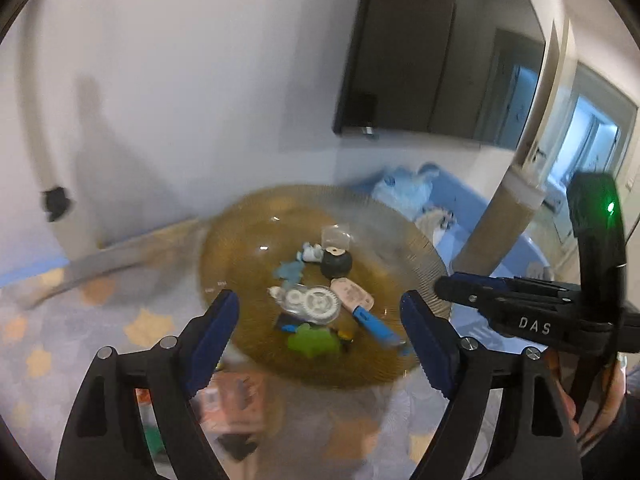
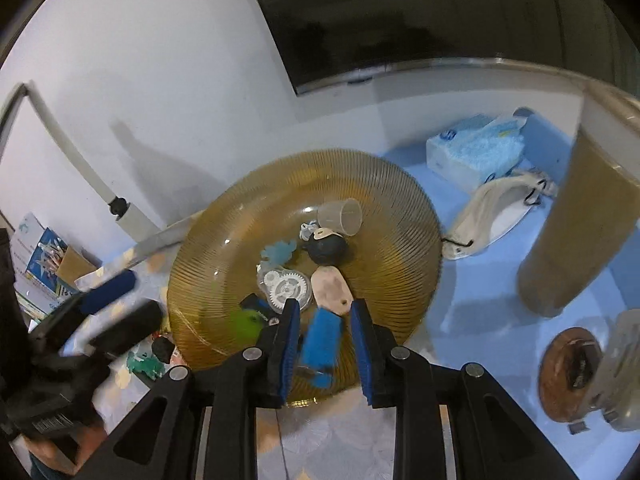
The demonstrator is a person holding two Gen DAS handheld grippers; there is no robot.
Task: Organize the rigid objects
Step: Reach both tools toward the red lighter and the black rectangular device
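The left gripper (image 1: 320, 324) hangs wide open and empty above the near rim of the ribbed amber glass bowl (image 2: 400, 216). The right gripper (image 2: 326, 344) is narrowly parted, its pads clear of the blue-handled tool (image 2: 320, 340) between them, which lies in the bowl just beside the white gear (image 2: 286, 290) and black ball (image 2: 328, 249).

Wall (image 1: 168, 80): plain white, behind the television.
Television (image 1: 420, 52): dark, wall-mounted.
Window (image 1: 592, 136): right of television, daylight entering.
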